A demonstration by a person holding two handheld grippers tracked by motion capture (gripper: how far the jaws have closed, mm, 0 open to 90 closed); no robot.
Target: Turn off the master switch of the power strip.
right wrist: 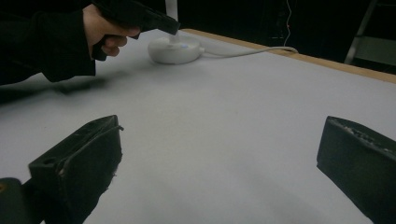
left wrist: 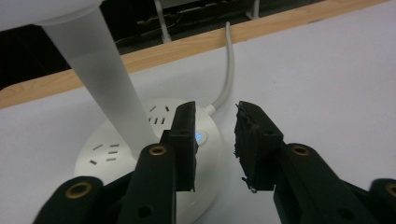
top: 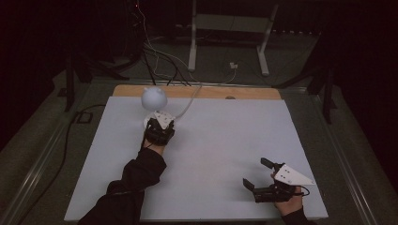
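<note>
Left gripper view | left gripper [left wrist: 214, 140] spread above lamp base [left wrist: 112, 154], far-left on table [top: 225, 140] | right gripper [top: 257, 174] spread, idle | judged: lower one jaw squarely onto lit button [left wrist: 199, 136], press gently.

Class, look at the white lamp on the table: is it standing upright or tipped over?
Upright. The lamp's round base sits flat on the white table, its stem rising to the globe head above.

No text, label, brand, number or sign can be read anywhere. The round white lamp base [left wrist: 140, 154] is marked merely by socket slots and a small blue indicator light [left wrist: 199, 136], and no lettering is seen on it.
</note>
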